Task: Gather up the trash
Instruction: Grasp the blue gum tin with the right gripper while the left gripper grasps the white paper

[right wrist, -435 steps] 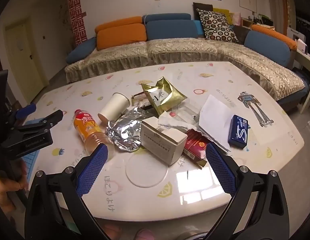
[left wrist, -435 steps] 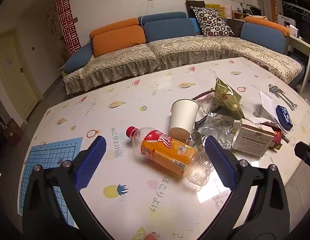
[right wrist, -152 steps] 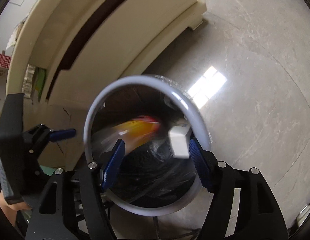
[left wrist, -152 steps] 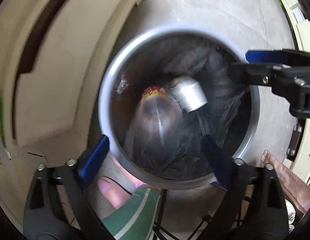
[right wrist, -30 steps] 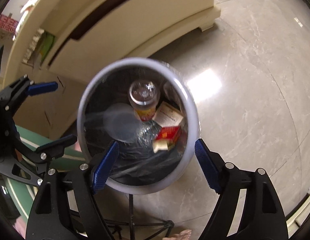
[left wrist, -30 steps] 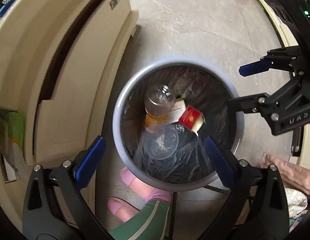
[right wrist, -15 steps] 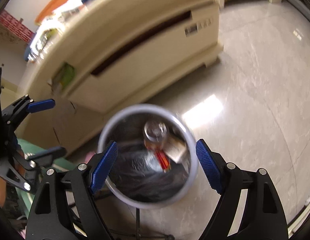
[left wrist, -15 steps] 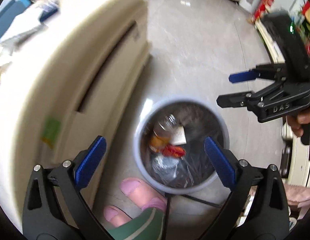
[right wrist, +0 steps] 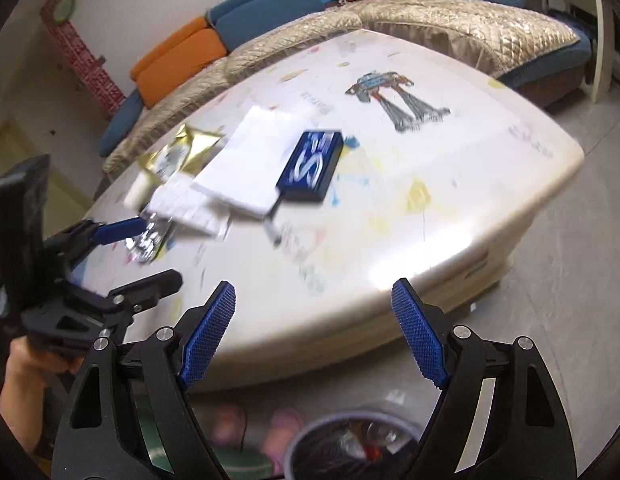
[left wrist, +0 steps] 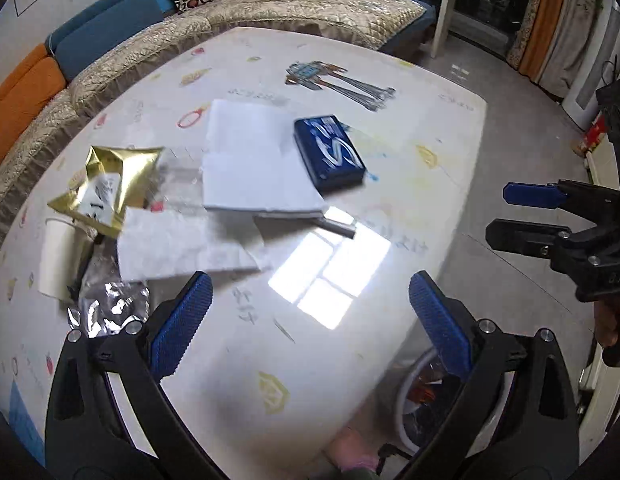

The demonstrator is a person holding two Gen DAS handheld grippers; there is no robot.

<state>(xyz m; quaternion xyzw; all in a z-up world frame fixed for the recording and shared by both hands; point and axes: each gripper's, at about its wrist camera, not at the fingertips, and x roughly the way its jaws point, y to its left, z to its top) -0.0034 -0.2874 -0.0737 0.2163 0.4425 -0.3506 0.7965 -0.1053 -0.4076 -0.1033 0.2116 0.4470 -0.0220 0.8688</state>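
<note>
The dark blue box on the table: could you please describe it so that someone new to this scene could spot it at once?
Start at the big white table in front of the sofa, and find the robot drawing printed on its top. Just nearer the camera lies a white sheet of paper; the dark blue box overlaps its right edge. It is the only flat, dark blue item with large white lettering among pale paper and foil.

Cream table (left wrist: 450, 128), window glare on top. Quilted beige sofa (right wrist: 450, 12) behind, blue and orange cushions. Grey tiled floor (right wrist: 582, 240).
</note>
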